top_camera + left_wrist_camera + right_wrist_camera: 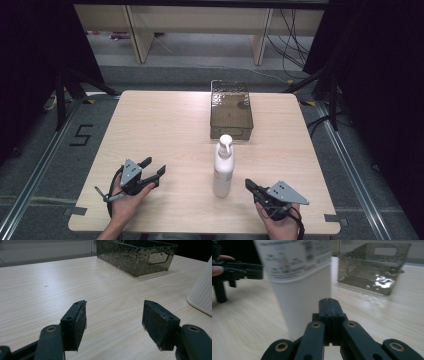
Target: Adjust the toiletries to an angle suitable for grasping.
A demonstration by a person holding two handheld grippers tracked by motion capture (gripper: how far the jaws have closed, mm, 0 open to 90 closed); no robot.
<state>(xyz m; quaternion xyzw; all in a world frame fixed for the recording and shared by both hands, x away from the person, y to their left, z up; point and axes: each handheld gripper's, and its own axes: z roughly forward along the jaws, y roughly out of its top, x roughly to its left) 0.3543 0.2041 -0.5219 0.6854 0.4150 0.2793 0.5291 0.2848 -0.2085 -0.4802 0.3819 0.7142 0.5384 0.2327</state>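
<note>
A white pump bottle (223,167) stands upright on the wooden table (165,125), just in front of a dark see-through box (230,109). My left gripper (153,167) rests at the front left, open, with nothing between its pads (78,322); the bottle's side (202,295) lies off to its right. My right gripper (249,185) sits at the front right, jaws pressed together and empty, its tip (329,301) a short way from the bottle (297,280). The box (372,267) lies beyond it.
The box (136,255) is open-topped with cut-out handles and looks empty. Bare tabletop spreads across the left and far left of the table. Wooden furniture legs (137,35) and cables lie on the floor behind the table.
</note>
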